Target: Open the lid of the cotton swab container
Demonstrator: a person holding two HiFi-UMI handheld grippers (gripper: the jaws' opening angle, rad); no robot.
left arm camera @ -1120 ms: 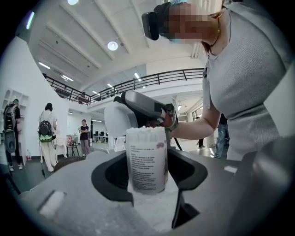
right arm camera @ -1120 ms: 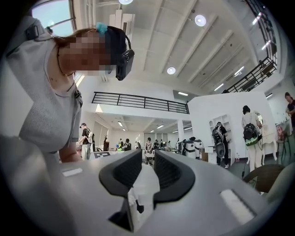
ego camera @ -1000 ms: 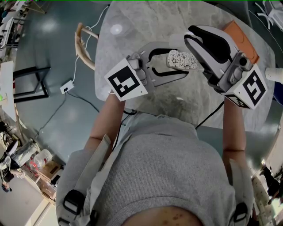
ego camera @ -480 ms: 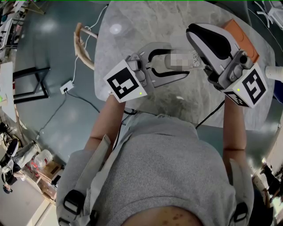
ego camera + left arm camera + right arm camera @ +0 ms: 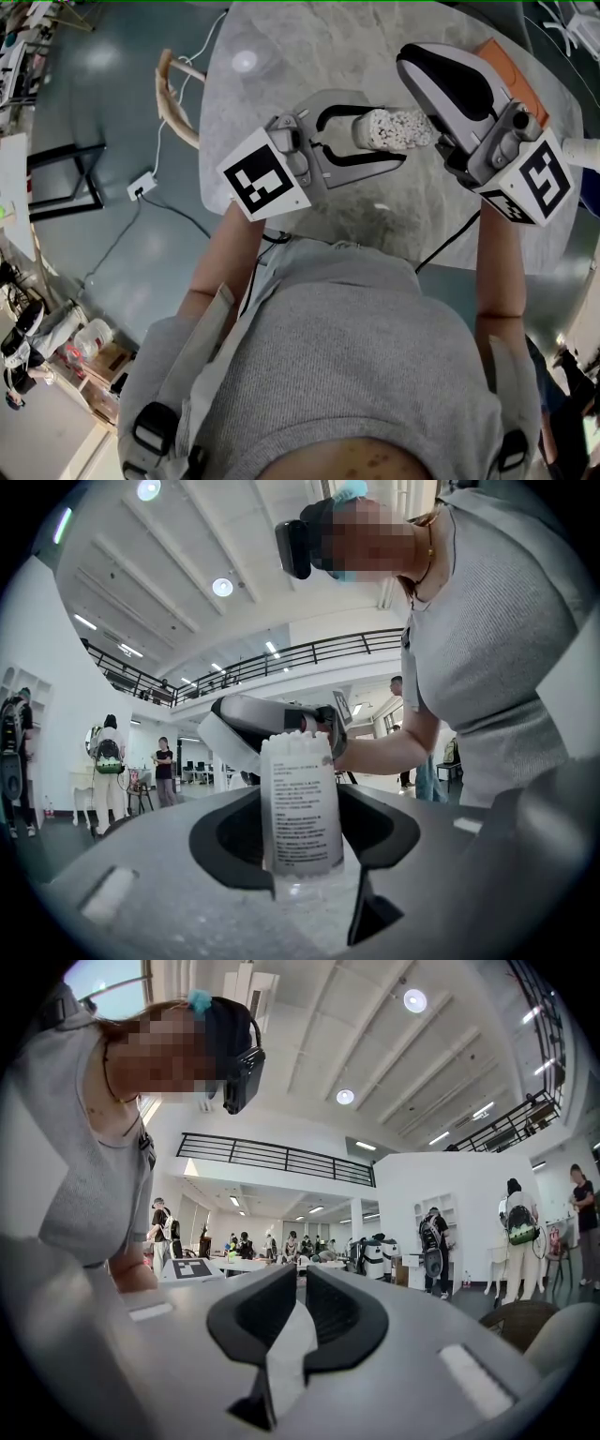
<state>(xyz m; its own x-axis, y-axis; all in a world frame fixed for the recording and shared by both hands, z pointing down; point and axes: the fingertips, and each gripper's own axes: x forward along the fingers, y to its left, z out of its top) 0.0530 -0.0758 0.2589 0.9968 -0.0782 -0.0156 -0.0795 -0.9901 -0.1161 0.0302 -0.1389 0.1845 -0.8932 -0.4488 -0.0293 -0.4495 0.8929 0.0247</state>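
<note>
Head view, change: my right tool (image 5: 429, 139) had just been closing its jaws at the far end of the cotton swab container (image 5: 394, 129), which lay level above the table (image 5: 309, 56).

Head view, meaning: I judged this was the grip on the lid (image 5: 286, 1354) being set, so the pull to open it came next. No view told me whether the lid had begun to lift.

Head view, left tool: my left tool (image 5: 367, 141) reached in from the left with the container's body across its jaws.

Left gripper view, tool: the jaws were partly spread, pinching the labelled body from both sides. Swab tips showed at the far end, with the right tool just beyond.

Right gripper view, tool: the jaws were nearly pressed together, with a thin pale strip nipped between them. I took it for the lid's edge, though little of it showed.

Container's place: off the table, held between both tools in front of me.

Risk: so thin a hold on the lid might slip when pulled.
</note>
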